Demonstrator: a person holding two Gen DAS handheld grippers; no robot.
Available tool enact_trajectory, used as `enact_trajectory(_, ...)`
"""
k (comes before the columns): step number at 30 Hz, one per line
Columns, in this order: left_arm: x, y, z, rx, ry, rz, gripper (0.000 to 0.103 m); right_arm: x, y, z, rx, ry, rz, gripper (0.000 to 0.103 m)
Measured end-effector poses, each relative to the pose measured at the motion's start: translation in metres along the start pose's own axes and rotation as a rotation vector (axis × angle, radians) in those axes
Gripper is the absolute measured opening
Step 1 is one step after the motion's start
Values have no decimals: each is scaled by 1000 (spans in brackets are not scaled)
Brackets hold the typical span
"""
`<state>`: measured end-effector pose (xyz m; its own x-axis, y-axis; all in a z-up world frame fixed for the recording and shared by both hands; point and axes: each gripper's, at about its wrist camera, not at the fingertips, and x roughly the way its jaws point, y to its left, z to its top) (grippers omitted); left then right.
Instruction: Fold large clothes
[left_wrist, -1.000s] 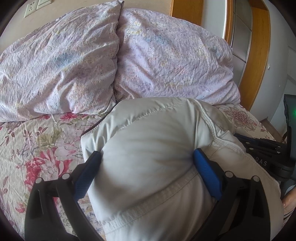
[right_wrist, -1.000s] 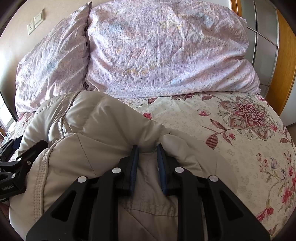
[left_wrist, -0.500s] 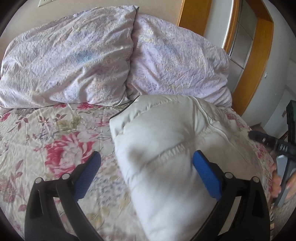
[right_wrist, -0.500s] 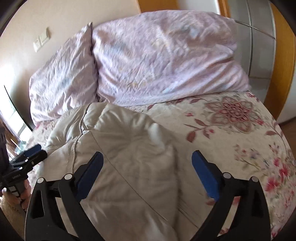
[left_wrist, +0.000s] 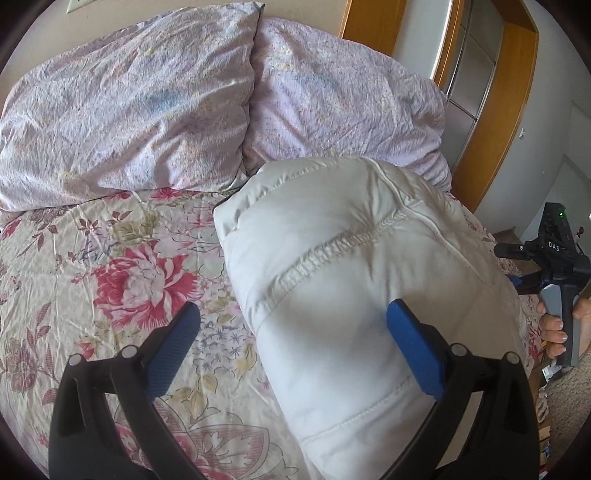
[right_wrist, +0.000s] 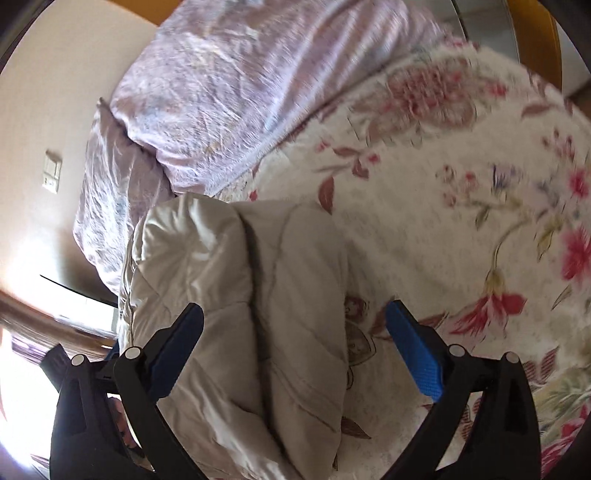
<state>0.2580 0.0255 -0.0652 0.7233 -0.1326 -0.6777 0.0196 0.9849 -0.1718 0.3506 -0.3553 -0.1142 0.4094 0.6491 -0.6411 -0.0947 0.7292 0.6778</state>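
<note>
Nearest the lens in the left wrist view, the left gripper (left_wrist: 291, 332) has its jaws spread wide, holding nothing; its right blue pad (left_wrist: 413, 350) touches or lies just over the puffy fabric, while the other blue pad hangs above the flowered bedspread (left_wrist: 110, 280). Between and beyond the fingers lies the folded jacket (left_wrist: 351, 266), a pale cream padded bundle with a puckered seam running across its top. It rests on the bedspread toward the right edge of the bed, its far end close up against the pillows. At the right edge of this view the right gripper (left_wrist: 517, 281) shows sideways, its grey handle gripped by the person's right hand (left_wrist: 554, 326). In the right wrist view, which is blurred by motion, that gripper (right_wrist: 295, 328) also has its jaws wide apart and empty; the jacket (right_wrist: 240, 295) lies under and beyond the left pad, and the right pad stands over bare bedspread (right_wrist: 461, 229). A dark crease runs lengthwise down the bundle here. Farther off, two lilac pillows (left_wrist: 122, 107) lean side by side at the head of the bed, against a beige wall with a light switch (right_wrist: 51, 175). Behind the right-hand pillow stands an orange wooden frame (left_wrist: 495, 122).
</note>
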Motion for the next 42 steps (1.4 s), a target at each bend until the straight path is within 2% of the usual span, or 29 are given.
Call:
enact_trajectory(13,0,1,-1,-11,14,-7,101,32,-15,0,109,144,130,102)
enact_trajectory(18,3,7,-1,-42,34,-41,101,45,-12,1,130,209,200,102)
enact_trajectory(21,6,13,-2,-71,52,-73,101,56,-6,0,131,254,234,102)
enact_trajectory(24,9,21,-2,-111,78,-117,101,62,3,1,124,274,228,102)
enact_trajectory(32,25,52,-13,-299,185,-325,101,66,6,0,88,312,247,102)
enact_trajectory(40,38,40,-18,-307,211,-418,101,79,22,-7,23,357,292,102)
enact_trajectory(42,42,36,-16,-307,210,-418,101,81,25,-8,22,357,295,102)
